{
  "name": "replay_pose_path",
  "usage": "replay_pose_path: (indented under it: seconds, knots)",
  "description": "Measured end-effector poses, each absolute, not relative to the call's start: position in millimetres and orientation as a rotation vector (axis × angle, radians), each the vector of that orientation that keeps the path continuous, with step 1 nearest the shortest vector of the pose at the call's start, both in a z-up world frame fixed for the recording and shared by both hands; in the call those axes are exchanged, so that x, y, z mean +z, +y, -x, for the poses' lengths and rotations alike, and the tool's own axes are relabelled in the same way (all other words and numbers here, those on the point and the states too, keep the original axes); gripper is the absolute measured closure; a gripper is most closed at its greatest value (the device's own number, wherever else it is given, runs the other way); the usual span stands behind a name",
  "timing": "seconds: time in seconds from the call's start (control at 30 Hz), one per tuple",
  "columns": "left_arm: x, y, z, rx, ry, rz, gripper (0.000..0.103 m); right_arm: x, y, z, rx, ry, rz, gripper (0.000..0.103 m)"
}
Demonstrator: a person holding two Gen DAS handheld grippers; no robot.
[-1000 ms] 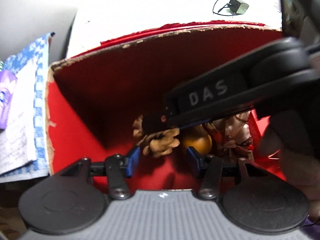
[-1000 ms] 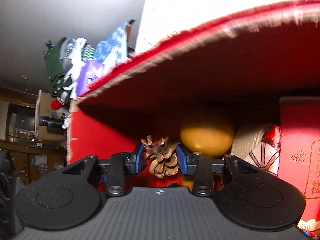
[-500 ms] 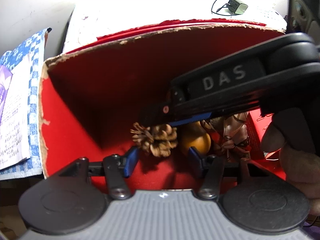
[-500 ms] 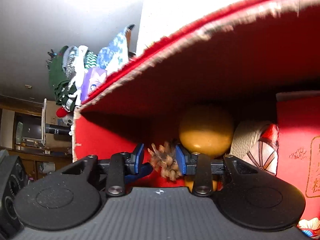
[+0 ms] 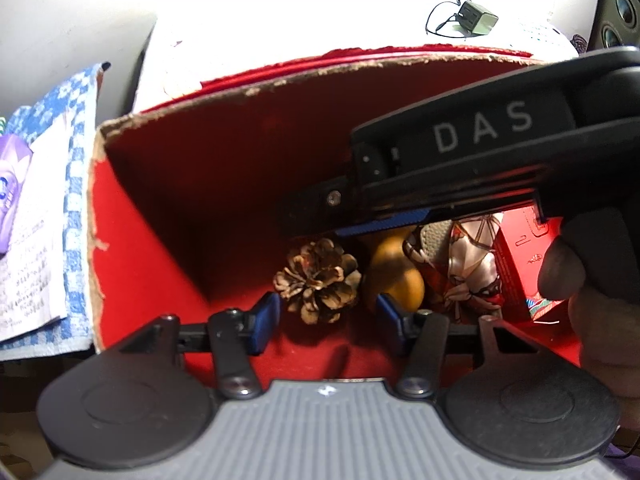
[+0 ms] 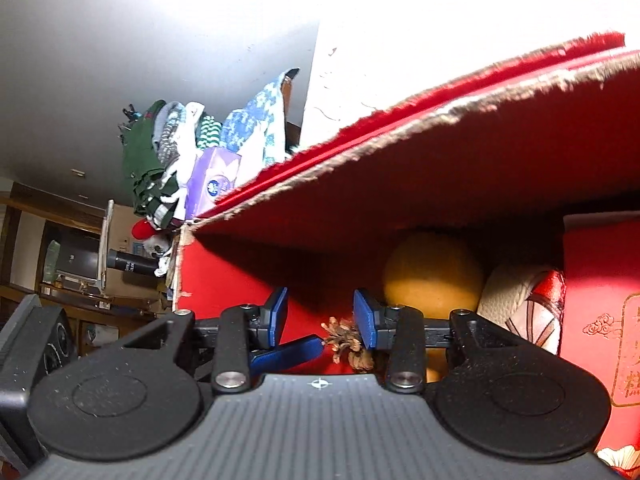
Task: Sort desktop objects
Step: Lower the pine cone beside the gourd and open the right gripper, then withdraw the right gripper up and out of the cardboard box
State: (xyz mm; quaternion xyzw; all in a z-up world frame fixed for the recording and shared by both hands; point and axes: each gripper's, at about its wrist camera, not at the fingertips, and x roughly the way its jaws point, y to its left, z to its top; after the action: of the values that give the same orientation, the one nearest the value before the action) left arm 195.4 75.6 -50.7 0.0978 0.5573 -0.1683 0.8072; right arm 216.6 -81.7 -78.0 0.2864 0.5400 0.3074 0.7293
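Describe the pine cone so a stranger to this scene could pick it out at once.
Look inside the open red box, at its floor near the back wall. The pine cone lies there, left of a smooth orange ball and a patterned cloth bundle. It is the only brown, spiky thing with open woody scales; its neighbours are smooth or fabric.
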Motion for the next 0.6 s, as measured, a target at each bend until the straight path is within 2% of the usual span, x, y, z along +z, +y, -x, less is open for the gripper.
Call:
replay_pose_path:
  seconds: [0.6]
  knots:
    - [-15, 82, -175, -0.315, 1.098, -0.205, 0.042, -39, -95, -187, 0.571, 1.034, -0.538, 0.062]
